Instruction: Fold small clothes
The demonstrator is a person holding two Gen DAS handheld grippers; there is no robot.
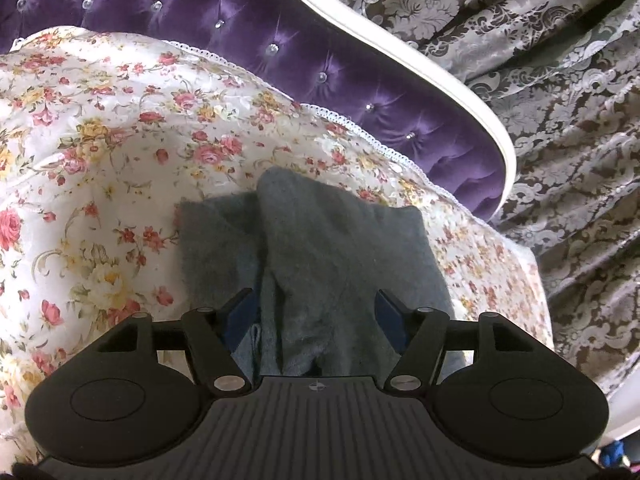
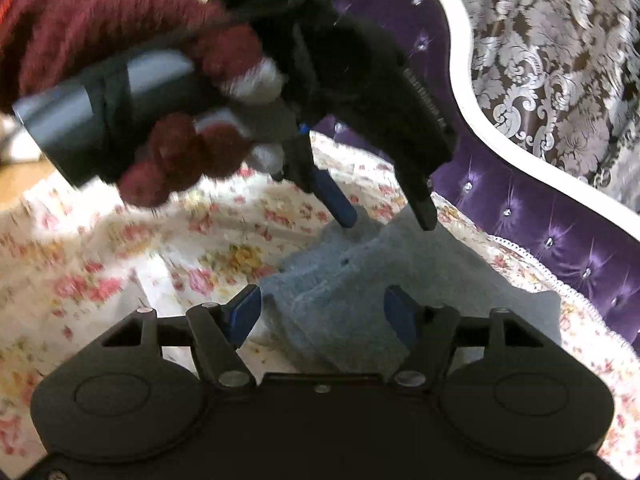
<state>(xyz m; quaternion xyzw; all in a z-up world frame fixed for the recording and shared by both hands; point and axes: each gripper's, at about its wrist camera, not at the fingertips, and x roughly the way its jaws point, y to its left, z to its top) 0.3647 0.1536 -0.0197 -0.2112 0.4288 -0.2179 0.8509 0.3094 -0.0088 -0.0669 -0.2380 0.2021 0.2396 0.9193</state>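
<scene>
Left wrist view looks down on a small grey-blue fuzzy knitted garment (image 1: 320, 248) which lies on a white bedspread printed with pink and yellow roses (image 1: 100, 152). The garment is partly folded, with one layer lying over another and a long crease going down its middle. The left gripper (image 1: 314, 312), black with blue pads, has its jaws apart; the garment lies between and below them, but the pads do not press on it. Behind the bedspread stands a purple tufted headboard with small crystal buttons (image 1: 248, 28) and a curved white frame (image 1: 400, 44), and beyond it hangs a brown curtain with a silver damask pattern (image 1: 552, 92). From the right wrist view, the right gripper (image 2: 324, 312) also has its jaws apart, with the same garment (image 2: 360, 280) on the bed between the two blue pads, and no grip on it. Further in this picture the left gripper (image 2: 386, 218) points down over the far edge of the garment, fingers spread (this part is blurred, so I cannot tell if the tips touch the cloth). A hand in a dark red fluffy glove with white fingertips (image 2: 192, 136) holds its grey handle (image 2: 100, 120).
</scene>
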